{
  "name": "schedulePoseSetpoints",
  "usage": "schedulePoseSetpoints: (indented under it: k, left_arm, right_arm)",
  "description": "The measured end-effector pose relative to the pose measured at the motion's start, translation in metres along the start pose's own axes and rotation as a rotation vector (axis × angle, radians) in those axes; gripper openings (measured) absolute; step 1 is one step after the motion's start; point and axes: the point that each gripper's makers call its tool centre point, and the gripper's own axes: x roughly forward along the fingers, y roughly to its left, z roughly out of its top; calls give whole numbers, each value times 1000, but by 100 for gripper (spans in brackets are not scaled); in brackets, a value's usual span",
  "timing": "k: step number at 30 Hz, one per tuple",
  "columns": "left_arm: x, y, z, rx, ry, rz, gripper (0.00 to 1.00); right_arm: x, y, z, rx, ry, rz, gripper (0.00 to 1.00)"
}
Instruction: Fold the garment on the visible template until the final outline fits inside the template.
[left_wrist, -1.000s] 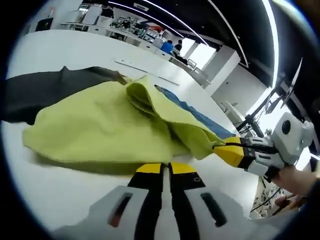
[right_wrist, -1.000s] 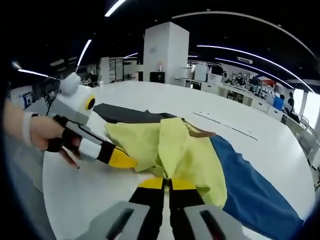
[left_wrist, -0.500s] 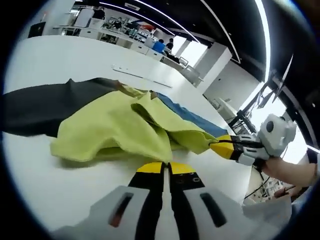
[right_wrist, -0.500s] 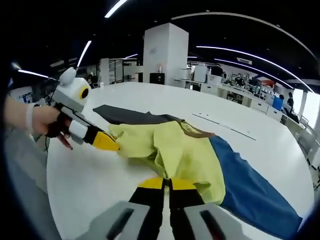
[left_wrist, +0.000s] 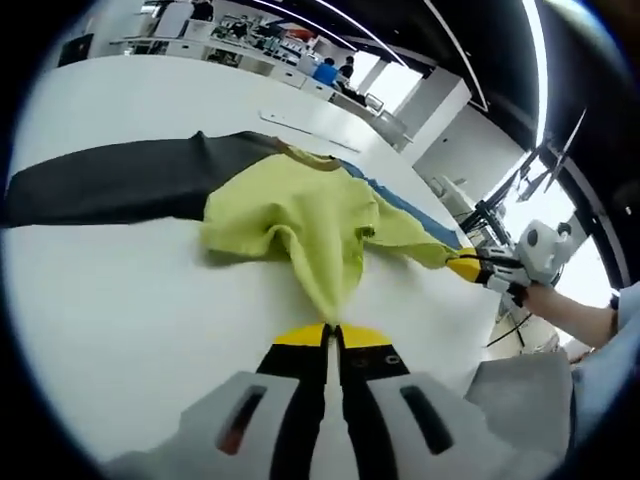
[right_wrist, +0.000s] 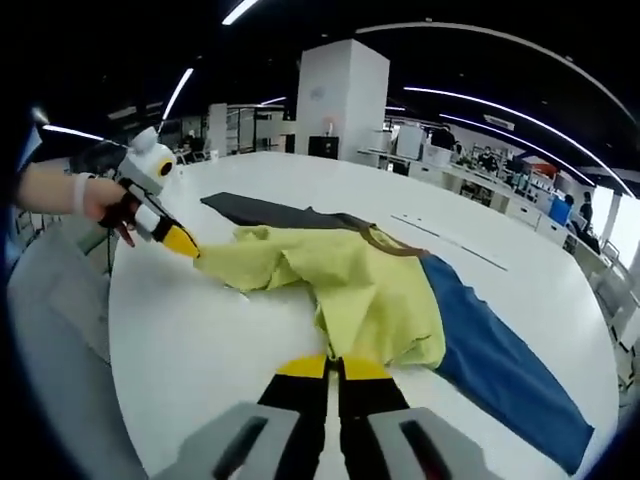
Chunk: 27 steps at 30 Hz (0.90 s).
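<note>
— Jaws first: how do they stand, nearest the lens?

— In the left gripper view the left gripper has its yellow-tipped jaws pressed together, pinching a drawn-out point of the yellow garment. In the right gripper view the right gripper is likewise clamped tight, with the yellow cloth's edge running down between its tips.

— And the cloth itself?

— It lies bunched and pulled taut on the white table, stretched between the two grippers. From the left gripper view, the other gripper sits at the far right edge of the table, held by a person's hand, the yellow fabric reaching to its tip. From the right gripper view, the other gripper is at the upper left, also held by a hand.

— What lies beyond the yellow?

— A dark grey panel extends to one side, touching the yellow, and a blue panel spreads out on the other. I cannot tell whether these are parts of the garment or the template.

— Farther still?

— White desks and ceiling light strips.
</note>
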Motion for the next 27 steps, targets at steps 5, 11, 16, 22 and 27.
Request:
schedulePoseSetpoints:
  k: [5, 11, 16, 22, 27]
  left_arm:
    - [-19, 7, -13, 6, 36, 9, 0]
    - [-35, 13, -29, 20, 85, 17, 0]
    - [-49, 21, -40, 14, 115, 25, 0]
    - [-66, 32, -47, -4, 125, 60, 0]
    - [-73, 39, -59, -22, 152, 80, 0]
  right_arm:
    - [-14, 2, -16, -2, 27, 10, 0]
    - [-32, 11, -27, -12, 45, 45, 0]
    - [-48, 16, -36, -18, 60, 69, 0]
    - [-66, 29, -49, 8, 80, 123, 0]
    - [-76, 37, -62, -1, 109, 143, 0]
